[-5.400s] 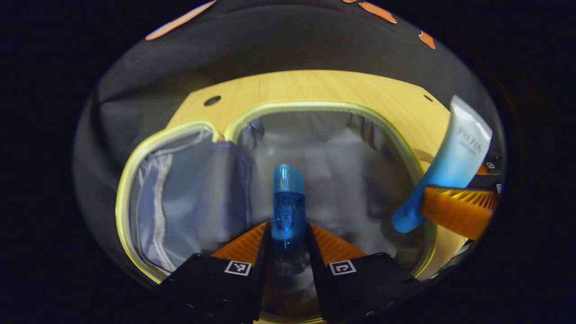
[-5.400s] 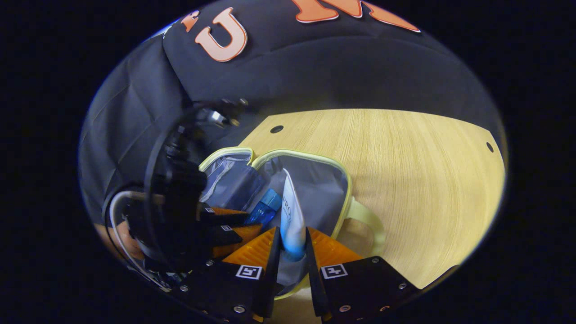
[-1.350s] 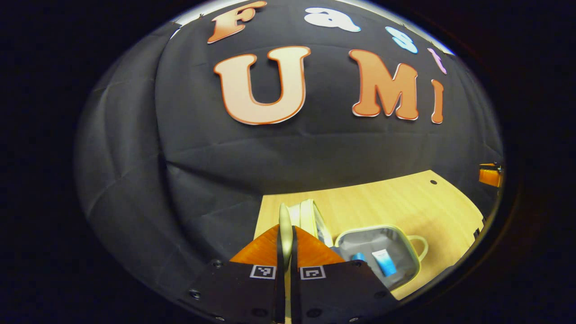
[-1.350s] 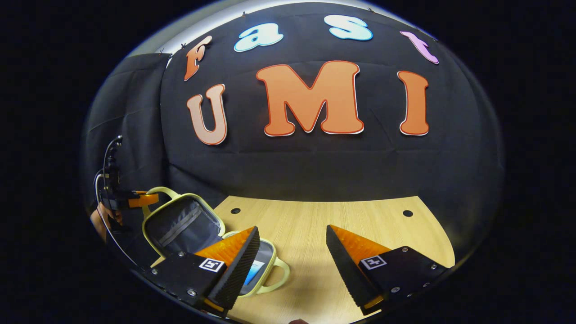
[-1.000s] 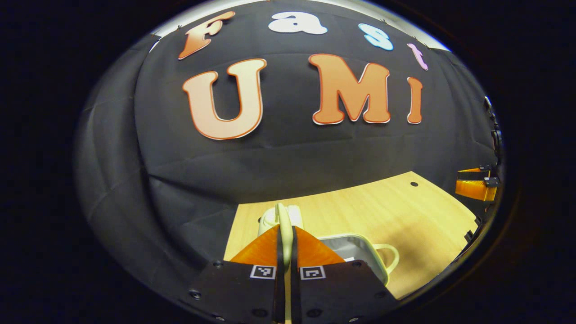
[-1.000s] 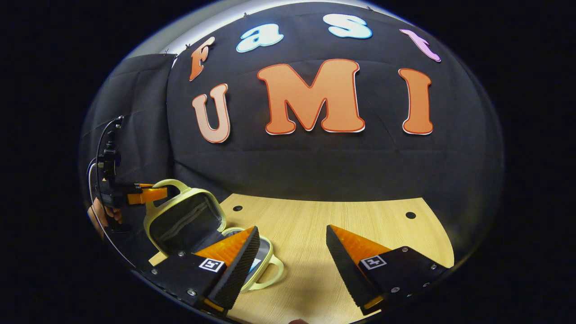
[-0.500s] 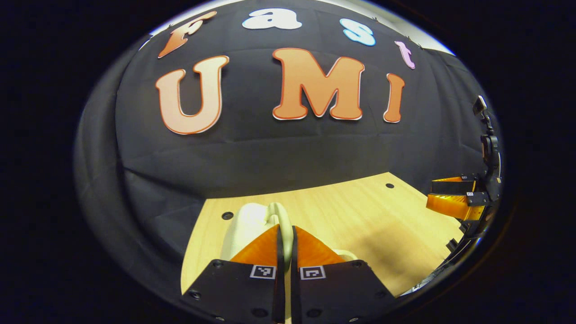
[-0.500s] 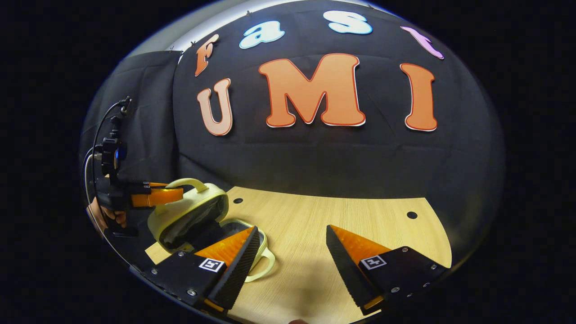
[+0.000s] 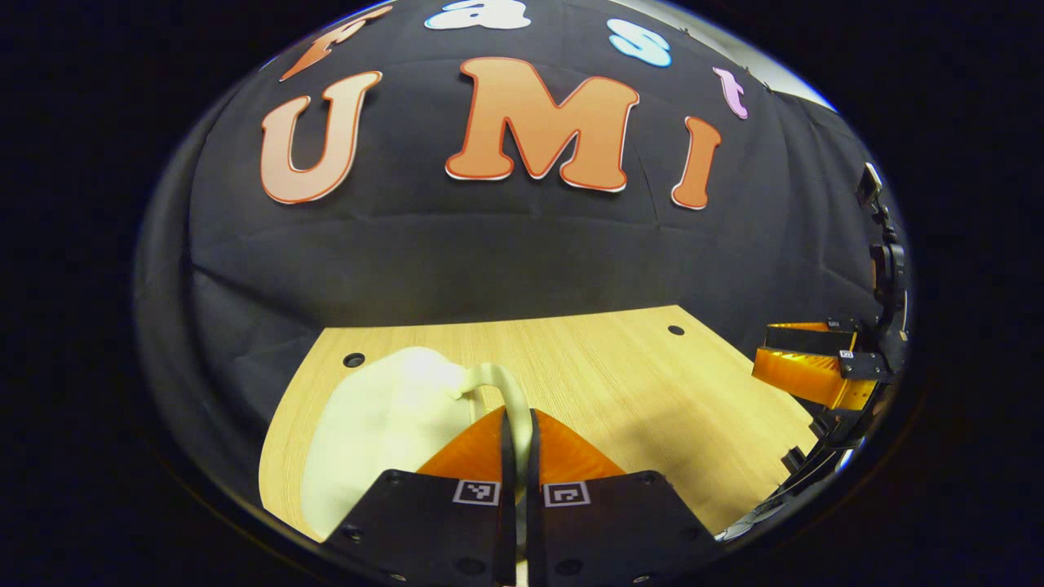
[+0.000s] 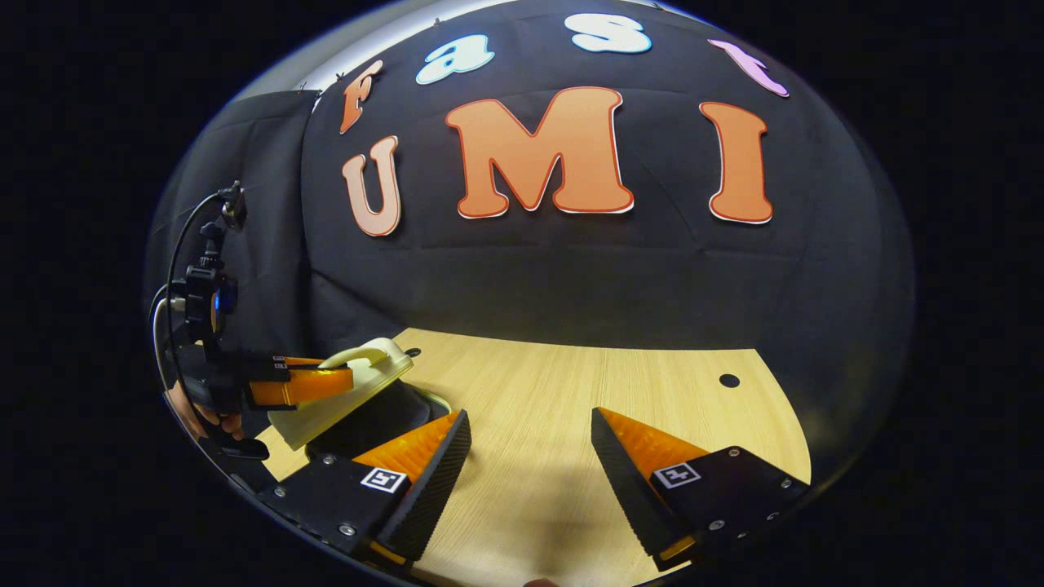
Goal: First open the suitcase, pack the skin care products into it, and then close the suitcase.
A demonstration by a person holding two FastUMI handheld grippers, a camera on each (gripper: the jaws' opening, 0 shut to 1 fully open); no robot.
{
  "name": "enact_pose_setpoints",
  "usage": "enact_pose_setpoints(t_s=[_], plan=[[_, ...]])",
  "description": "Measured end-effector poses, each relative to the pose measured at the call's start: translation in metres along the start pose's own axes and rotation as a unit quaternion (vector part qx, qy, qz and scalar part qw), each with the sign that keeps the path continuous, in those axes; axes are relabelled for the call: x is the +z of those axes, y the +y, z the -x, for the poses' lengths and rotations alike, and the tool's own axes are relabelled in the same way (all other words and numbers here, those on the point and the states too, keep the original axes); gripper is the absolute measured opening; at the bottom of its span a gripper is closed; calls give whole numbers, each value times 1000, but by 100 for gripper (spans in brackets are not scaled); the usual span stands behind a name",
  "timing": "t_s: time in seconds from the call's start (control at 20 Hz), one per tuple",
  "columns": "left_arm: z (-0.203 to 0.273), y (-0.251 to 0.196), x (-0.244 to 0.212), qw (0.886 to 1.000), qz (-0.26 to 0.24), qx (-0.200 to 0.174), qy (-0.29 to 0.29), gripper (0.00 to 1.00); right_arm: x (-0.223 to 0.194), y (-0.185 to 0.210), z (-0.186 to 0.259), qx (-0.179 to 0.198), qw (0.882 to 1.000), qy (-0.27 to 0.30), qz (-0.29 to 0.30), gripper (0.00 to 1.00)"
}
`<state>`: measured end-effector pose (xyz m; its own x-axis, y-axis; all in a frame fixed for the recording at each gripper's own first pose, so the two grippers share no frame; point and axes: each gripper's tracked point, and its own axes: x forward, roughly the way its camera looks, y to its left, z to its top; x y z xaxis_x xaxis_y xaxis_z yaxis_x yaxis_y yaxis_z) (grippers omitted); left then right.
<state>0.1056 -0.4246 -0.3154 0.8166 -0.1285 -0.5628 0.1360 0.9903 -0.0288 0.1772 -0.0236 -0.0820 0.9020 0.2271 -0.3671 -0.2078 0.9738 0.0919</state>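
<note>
Your left gripper (image 9: pixel 518 444) is pinching the handle (image 9: pixel 499 383) of the pale suitcase lid (image 10: pixel 347 391), angled partly down over the base on the table (image 10: pixel 571 408). Your right gripper (image 10: pixel 530 456) is hovering nearby, its 2 fingers apart. Lower the lid evenly, aligning the rims.

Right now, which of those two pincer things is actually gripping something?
The left gripper: its fingers are pinched on the suitcase handle. The right gripper is open, over the bare table.

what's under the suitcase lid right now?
In the right gripper view, the lid is tilted partway down, its handle pinched by the left tongs. Under it shows a dark gap and the lower shell's rim. Contents are covered.
</note>
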Motion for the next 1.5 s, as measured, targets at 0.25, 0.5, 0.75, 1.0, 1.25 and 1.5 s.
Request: enact_pose_setpoints(t_s=[0.25, 0.5, 0.75, 1.0, 1.25, 1.5], plan=[[-19, -29, -30, 999, -9, -7, 35, 5, -7, -5, 0, -2, 1000, 5, -5, 94], [-53, -61, -79, 996, -42, -16, 83, 12, -12, -11, 5, -8, 1000, 6, -1, 94], [-68, -98, -93, 995, -4, -46, 93, 18, -16, -18, 10, -15, 1000, 10, -9, 94], [-51, -109, -48, 998, -16, -47, 35, 41, -14, -21, 16, -24, 1000, -2, -8, 94], [-8, -114, 8, 998, -5, -51, -42, 66, 22, -17, 20, -35, 998, -55, 9, 94], [51, -91, 66, 986, -29, 24, -164, 94, 77, 6, 29, -32, 990, -138, 22, 94]])
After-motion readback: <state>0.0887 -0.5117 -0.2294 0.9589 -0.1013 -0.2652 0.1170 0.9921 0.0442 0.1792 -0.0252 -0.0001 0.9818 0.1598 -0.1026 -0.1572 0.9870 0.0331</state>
